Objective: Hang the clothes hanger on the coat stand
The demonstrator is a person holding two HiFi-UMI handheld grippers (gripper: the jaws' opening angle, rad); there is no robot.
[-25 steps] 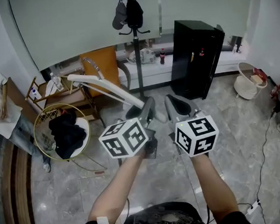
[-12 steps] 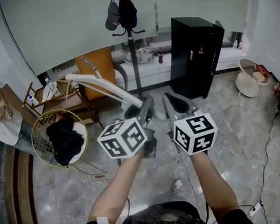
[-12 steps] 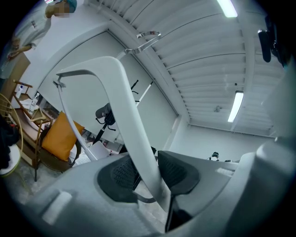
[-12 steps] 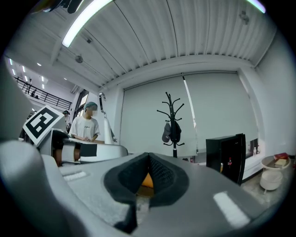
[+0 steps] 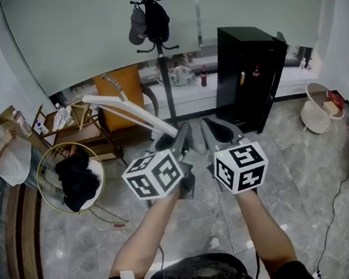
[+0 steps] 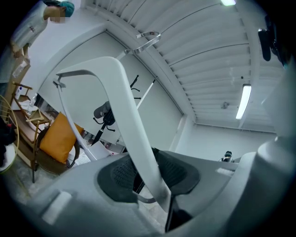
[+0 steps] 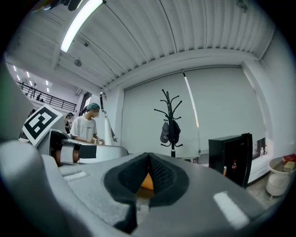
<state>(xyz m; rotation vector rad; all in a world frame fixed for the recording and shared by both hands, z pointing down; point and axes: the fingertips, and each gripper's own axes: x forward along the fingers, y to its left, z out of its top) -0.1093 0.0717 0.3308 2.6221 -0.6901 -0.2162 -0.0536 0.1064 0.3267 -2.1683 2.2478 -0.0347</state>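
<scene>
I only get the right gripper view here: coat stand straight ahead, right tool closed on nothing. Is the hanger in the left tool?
Observer: Yes. The left gripper view shows the left tool shut on the white hanger, with one arm of it clamped in its jaws.
Operator: Which way does it stick out?
Observer: In the head view it runs from the tool up and to the left, toward the orange chair, which is left of the coat stand.
Operator: Anything low on that side?
Observer: A round wire basket with dark clothes in it stands on the floor there.
</scene>
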